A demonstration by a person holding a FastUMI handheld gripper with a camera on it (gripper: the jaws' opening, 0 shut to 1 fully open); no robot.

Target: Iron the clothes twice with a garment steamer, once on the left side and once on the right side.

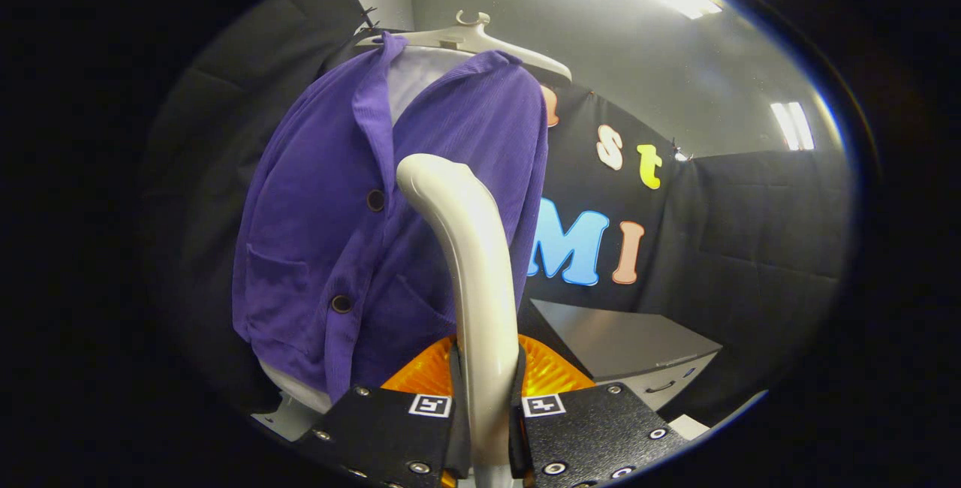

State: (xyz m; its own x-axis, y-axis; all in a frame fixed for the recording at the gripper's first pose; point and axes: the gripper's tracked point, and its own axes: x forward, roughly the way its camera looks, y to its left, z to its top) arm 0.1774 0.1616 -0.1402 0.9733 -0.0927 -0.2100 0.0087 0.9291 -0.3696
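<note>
Clamped between my gripper's (pixel 486 398) fingers stands the garment steamer's handle (pixel 465 248), rising ahead; beyond it hangs the purple jacket (pixel 323 210), open room to its right.

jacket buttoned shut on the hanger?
Yes: the purple jacket hangs closed on the hanger, two dark buttons fastened down its front, beyond the steamer handle the gripper clamps.
</note>
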